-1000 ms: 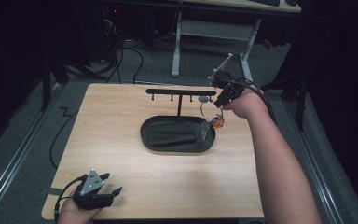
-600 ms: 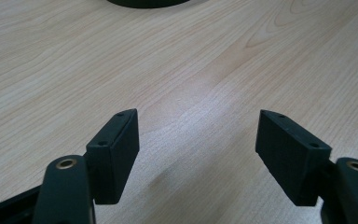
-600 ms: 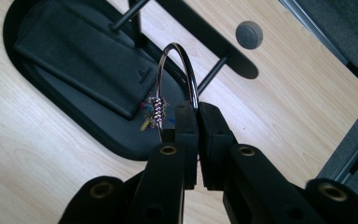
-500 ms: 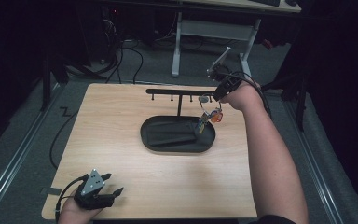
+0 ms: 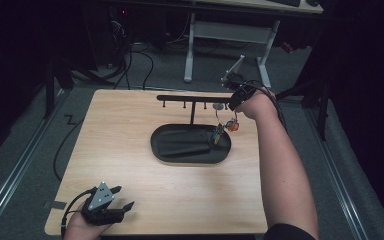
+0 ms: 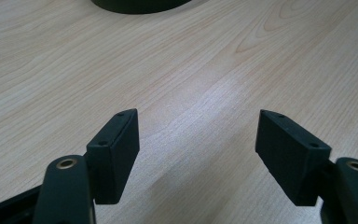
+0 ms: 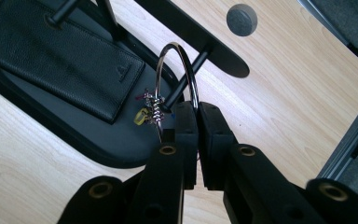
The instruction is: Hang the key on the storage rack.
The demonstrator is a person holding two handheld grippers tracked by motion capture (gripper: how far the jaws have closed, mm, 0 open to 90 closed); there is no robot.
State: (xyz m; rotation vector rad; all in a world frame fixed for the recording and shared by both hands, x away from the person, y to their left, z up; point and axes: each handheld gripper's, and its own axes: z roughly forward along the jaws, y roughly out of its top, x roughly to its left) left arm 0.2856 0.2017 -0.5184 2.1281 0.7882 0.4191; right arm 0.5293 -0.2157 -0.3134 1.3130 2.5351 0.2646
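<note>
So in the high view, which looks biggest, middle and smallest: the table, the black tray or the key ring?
1. Table, by far the biggest.
2. Black tray, which sits on the table.
3. Key ring, tiny, held in the right gripper.

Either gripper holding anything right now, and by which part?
Right gripper is shut on the key ring, pinching its metal loop. Left gripper is open, holding nothing.

The high view looks forward and down over the whole worktop (image 5: 130, 150) from above the person's side. The left gripper view skims low and close over bare wood, the black tray (image 6: 140, 5) far beyond its jaws. The right gripper view peers steeply down, close above that tray (image 7: 98, 144), which all three views share.
</note>
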